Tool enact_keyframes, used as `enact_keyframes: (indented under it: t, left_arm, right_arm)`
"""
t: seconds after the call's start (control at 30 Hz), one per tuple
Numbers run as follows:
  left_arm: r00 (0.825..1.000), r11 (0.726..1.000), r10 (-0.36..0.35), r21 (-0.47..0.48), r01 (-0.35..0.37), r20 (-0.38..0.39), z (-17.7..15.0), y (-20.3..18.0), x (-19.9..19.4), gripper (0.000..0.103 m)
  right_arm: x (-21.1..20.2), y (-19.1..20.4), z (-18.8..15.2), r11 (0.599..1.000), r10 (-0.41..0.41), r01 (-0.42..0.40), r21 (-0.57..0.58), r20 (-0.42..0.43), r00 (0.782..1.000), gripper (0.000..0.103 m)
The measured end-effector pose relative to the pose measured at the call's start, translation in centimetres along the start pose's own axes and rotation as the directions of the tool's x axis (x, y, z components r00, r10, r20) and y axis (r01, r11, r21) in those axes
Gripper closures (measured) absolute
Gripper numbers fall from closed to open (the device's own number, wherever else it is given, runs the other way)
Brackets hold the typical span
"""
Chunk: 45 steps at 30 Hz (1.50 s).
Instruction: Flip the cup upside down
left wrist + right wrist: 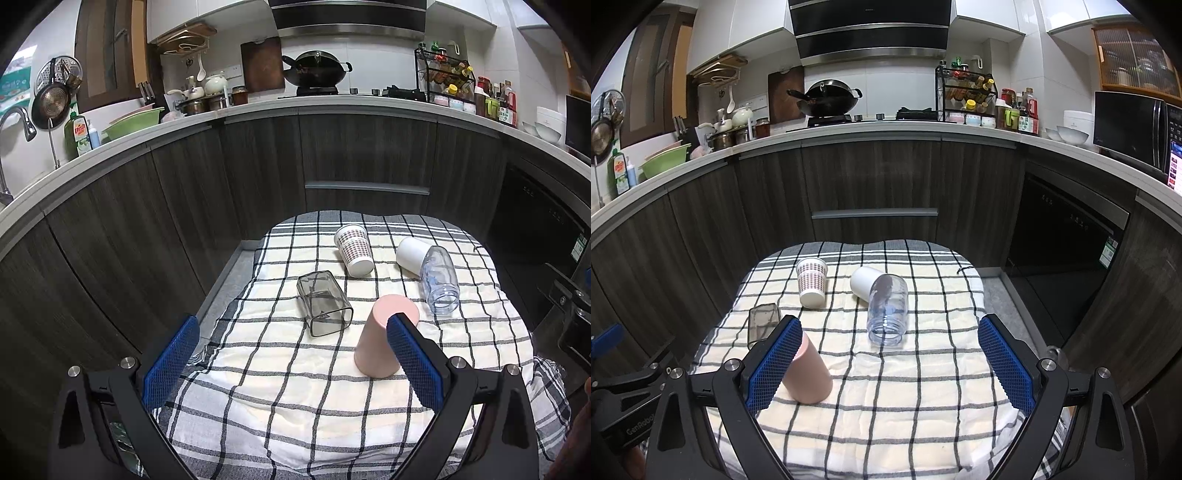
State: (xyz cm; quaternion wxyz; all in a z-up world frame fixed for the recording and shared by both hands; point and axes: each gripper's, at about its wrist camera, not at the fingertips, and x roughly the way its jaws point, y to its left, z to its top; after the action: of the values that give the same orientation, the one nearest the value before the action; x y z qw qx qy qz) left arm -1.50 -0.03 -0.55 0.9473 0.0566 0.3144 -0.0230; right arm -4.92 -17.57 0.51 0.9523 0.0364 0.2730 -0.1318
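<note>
A pink cup (382, 338) stands upside down on the checked cloth (295, 387); it also shows in the right wrist view (809, 373). A dotted paper cup (354, 250) and a white cup (412, 254) stand upside down further back. A clear plastic bottle (441, 280) and a smoky square glass (323, 302) lie on their sides. My left gripper (291, 354) is open and empty, its right finger in front of the pink cup. My right gripper (888, 360) is open and empty, its left finger in front of the pink cup.
The cloth covers a small table in front of dark kitchen cabinets (258, 177). A grey floor strip (236, 273) runs along the table's left side. A dishwasher front (1067, 258) stands at the right. The left gripper's body (624, 398) shows at the right view's left edge.
</note>
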Motion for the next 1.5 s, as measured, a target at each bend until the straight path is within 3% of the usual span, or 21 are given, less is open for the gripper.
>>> enact_keyframes:
  t: [0.47, 1.5]
  left_arm:
    - [1.0, 1.0, -0.004, 0.007, 0.004, -0.014, -0.15, -0.06, 0.16, 0.0]
    - [1.0, 1.0, -0.011, 0.014, 0.011, 0.015, 0.19, -0.06, -0.5, 0.0]
  right_arm:
    - [0.22, 0.28, -0.39, 1.0, 0.012, -0.012, 0.006, -0.029, 1.0, 0.007]
    - [-0.3, 0.41, -0.14, 1.0, 0.018, -0.018, 0.007, -0.01, 1.0, 0.007]
